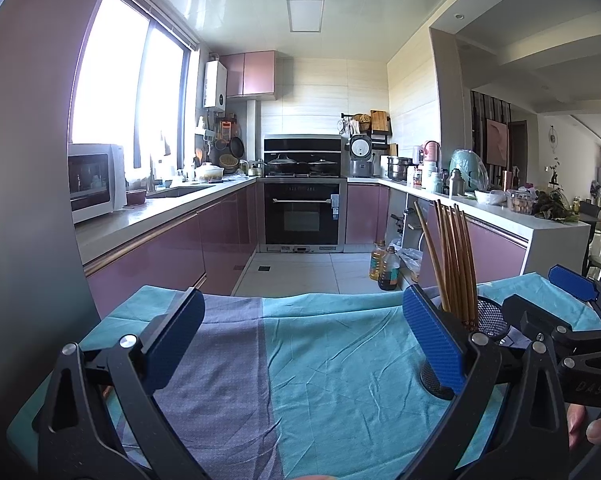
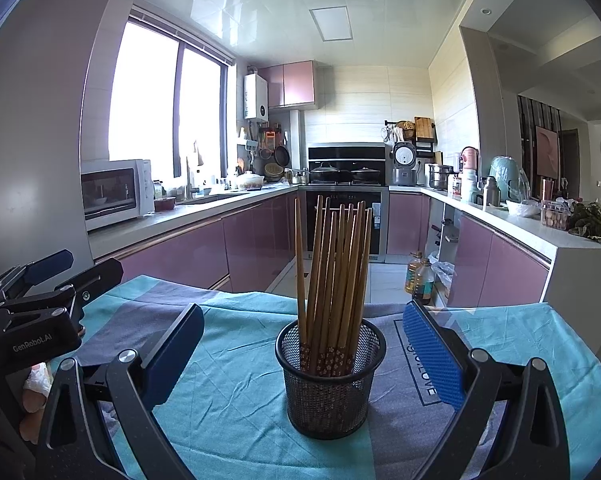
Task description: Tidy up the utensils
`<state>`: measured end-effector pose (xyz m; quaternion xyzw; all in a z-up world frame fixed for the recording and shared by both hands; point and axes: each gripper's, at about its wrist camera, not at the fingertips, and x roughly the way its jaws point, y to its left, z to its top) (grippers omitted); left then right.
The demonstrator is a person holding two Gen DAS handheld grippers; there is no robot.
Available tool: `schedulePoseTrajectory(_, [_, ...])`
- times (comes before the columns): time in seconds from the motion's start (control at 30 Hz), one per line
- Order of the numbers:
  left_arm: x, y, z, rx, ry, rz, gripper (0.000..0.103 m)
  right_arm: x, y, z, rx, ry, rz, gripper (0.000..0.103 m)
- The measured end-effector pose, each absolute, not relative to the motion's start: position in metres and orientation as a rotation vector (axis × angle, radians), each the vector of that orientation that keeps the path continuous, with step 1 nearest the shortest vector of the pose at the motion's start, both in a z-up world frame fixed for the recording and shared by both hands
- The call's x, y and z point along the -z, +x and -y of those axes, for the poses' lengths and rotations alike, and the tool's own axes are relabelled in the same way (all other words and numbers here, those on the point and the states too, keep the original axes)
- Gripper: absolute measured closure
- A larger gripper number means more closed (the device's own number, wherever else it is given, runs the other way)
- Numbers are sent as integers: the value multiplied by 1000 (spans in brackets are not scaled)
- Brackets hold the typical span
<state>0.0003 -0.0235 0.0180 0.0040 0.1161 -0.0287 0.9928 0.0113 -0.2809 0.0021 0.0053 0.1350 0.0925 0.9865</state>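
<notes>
A black mesh holder (image 2: 329,376) stands upright on the cloth-covered table, centred in the right wrist view, with several wooden chopsticks (image 2: 332,272) standing in it. My right gripper (image 2: 300,348) is open and empty, its blue fingers either side of the holder and clear of it. In the left wrist view the holder (image 1: 488,318) and chopsticks (image 1: 454,264) sit to the right, partly hidden behind my left gripper's right finger (image 1: 432,340). My left gripper (image 1: 300,332) is open and empty over bare cloth. The right gripper (image 1: 560,320) shows at that view's right edge.
A teal and grey-purple cloth (image 2: 228,400) covers the table (image 1: 320,360). Beyond its far edge lie the kitchen floor, purple cabinets, an oven (image 2: 344,216) and oil bottles (image 2: 418,278) on the floor. The left gripper (image 2: 32,320) shows at the right wrist view's left.
</notes>
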Motion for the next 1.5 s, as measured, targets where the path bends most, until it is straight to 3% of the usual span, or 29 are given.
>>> schedulePoseTrajectory(1.5, [-18, 1, 23, 58, 5, -233, 5, -3, 8, 278, -181, 12, -270, 7])
